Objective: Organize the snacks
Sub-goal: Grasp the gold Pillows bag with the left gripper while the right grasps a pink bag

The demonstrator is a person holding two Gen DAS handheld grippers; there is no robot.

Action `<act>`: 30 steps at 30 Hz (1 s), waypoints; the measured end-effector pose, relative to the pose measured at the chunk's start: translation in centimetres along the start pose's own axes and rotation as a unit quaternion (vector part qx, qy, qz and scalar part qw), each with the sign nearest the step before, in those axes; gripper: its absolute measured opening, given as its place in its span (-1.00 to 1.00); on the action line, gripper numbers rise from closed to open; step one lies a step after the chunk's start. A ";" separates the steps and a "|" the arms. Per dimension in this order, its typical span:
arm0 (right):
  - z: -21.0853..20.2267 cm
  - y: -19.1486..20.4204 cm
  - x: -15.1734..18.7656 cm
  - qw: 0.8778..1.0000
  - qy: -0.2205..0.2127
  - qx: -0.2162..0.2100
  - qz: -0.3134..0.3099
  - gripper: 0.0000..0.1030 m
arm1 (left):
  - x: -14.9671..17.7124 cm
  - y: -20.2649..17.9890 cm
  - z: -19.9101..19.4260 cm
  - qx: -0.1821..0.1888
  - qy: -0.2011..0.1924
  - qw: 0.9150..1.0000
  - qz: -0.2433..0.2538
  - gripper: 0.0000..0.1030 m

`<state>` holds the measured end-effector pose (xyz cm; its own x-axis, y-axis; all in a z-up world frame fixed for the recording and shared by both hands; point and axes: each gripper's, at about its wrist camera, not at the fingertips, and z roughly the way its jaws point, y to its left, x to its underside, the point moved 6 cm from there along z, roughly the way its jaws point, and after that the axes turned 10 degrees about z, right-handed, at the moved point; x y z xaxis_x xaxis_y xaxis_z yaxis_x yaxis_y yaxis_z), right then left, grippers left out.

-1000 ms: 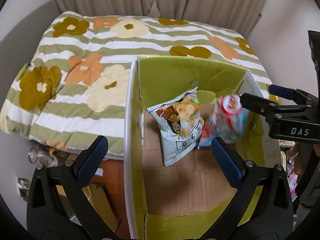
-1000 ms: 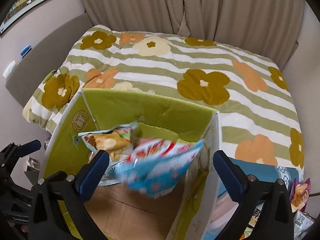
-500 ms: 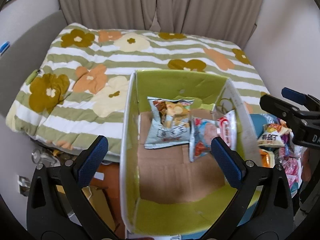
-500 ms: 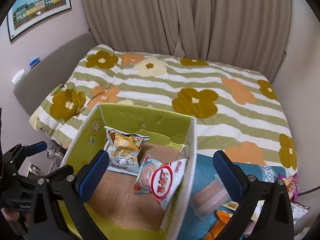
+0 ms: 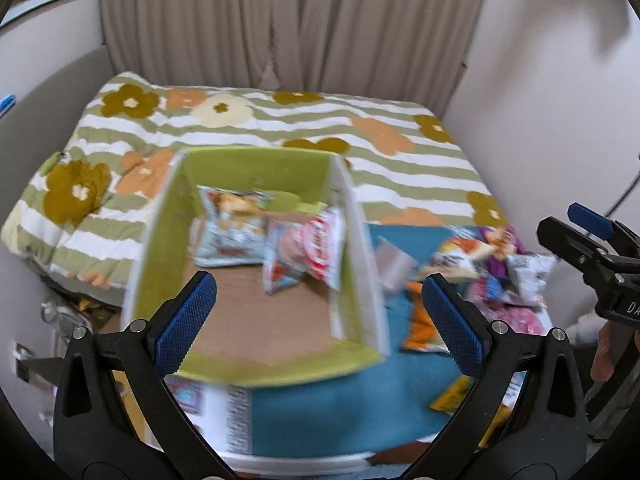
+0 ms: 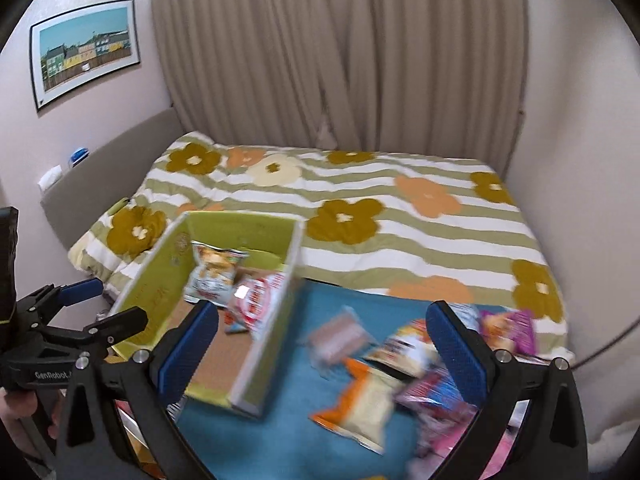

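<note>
A green-lined cardboard box stands on a blue surface. Two snack bags lie inside at its far end: a grey one and a red, white and blue one. A pile of loose snack bags lies right of the box. My left gripper is open and empty above the box's near end. My right gripper is open and empty between box and pile. Both views are blurred.
A bed with a striped flower quilt lies beyond the box. Curtains hang behind it. Walls close in on the right. The other gripper shows at each view's edge, the right one in the left wrist view and the left one in the right wrist view.
The red, white and blue bag dropped from my right gripper into the box beside the grey bag. Both grippers have pulled up and back, and the snack pile came into view.
</note>
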<state>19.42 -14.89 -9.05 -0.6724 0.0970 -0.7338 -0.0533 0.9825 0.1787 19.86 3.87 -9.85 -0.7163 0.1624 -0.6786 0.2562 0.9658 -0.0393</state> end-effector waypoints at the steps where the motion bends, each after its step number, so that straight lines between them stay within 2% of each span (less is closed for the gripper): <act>1: -0.8 -0.9 0.3 1.000 -0.002 0.006 0.003 1.00 | 0.4 -1.3 -0.3 0.007 0.000 1.000 0.003 0.98; 6: -4.7 -6.3 2.6 0.999 -0.008 0.024 0.021 1.00 | 2.9 -7.3 -1.2 0.033 0.006 0.999 0.011 0.98; 12: -7.0 -11.5 6.5 0.998 0.007 0.033 0.045 1.00 | 7.0 -13.5 -0.6 0.051 0.044 0.998 0.017 0.98; 21: -6.8 -16.9 13.6 0.993 0.040 0.037 0.106 1.00 | 13.8 -20.0 4.0 0.070 0.122 0.990 -0.011 0.98; 25: -6.3 -18.6 16.5 0.987 0.050 0.044 0.146 1.00 | 15.3 -21.9 6.0 0.075 0.140 0.987 -0.016 0.98; 30: -4.9 -19.6 18.5 0.982 0.065 0.058 0.165 0.99 | 17.1 -23.2 9.2 0.075 0.163 0.983 -0.034 0.98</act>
<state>4.45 -33.15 -22.93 -0.7286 0.3987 -0.5569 0.2623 0.9136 0.3108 7.66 -17.59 -27.29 -0.8987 0.1781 -0.4009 0.2756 0.9402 -0.2001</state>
